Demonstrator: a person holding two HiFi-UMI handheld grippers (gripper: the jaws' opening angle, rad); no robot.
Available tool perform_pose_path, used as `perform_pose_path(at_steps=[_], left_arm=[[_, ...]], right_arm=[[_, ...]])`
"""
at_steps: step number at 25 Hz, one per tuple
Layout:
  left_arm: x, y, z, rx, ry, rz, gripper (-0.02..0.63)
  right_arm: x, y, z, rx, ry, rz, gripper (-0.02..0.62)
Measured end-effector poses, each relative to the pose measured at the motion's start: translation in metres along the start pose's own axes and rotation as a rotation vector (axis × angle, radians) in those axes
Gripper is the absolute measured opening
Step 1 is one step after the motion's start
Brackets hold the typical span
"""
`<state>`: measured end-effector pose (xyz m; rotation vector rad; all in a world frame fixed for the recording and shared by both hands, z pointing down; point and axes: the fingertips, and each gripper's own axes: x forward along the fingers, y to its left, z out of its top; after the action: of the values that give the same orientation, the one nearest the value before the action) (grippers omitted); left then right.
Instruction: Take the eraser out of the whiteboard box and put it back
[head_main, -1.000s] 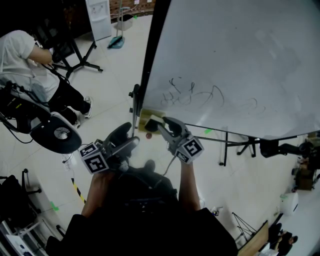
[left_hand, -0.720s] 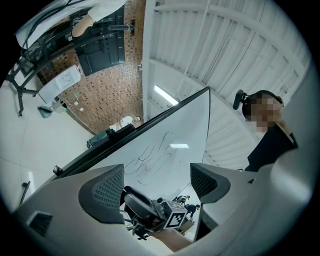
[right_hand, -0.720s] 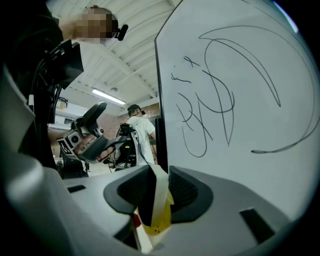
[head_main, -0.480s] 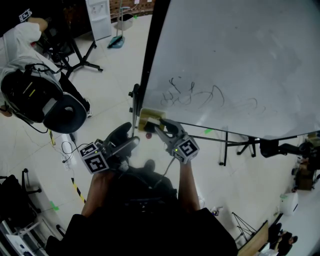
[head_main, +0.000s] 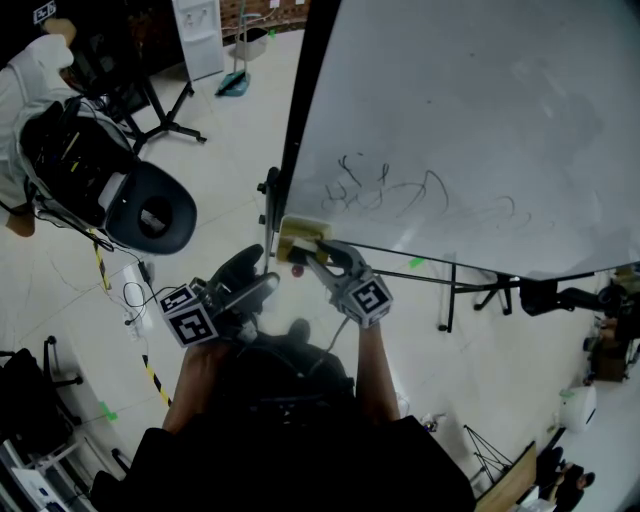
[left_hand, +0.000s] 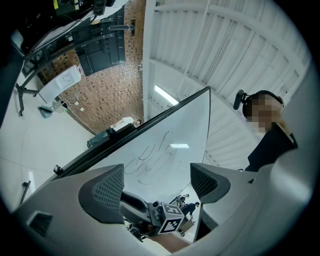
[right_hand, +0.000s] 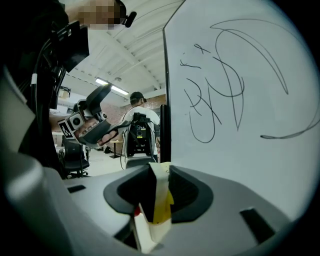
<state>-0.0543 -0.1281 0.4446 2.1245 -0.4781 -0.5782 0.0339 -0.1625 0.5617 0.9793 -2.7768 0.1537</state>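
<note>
— Left gripper (left_hand: 157, 181)?
— Released. Its own view shows spread jaws with only the whiteboard (left_hand: 165, 145) beyond them.
— Right gripper (right_hand: 159, 189)?
— Its own view shows the eraser (right_hand: 161, 202) clamped edgewise between the jaws. The head view shows only the eraser's end sticking out ahead of them.

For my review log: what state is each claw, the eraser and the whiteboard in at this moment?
right claw: shut on the eraser, at the whiteboard's lower left corner in the head view.
eraser: clamped edge-on between the right claw's jaws.
left claw: open, nothing between its jaws, held back from the board.
whiteboard: standing, with dark scribbles on it unwiped.
</note>
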Motion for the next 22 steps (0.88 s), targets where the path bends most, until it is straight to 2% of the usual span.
perform_pose_path(at_steps=[10, 22], left_arm=[[0.0035, -0.0011, -0.0016, 0.0, 0.007, -0.006, 0.408], [0.0016, -0.001, -0.0006, -0.002, 0.003, 0.001, 0.408]], right_arm=[[0.0035, 0.0069, -0.0063, -0.103, 0.035, -0.006, 0.149], [0.0024, 0.0081, -0.0071, -0.103, 0.03, -0.023, 0.149]])
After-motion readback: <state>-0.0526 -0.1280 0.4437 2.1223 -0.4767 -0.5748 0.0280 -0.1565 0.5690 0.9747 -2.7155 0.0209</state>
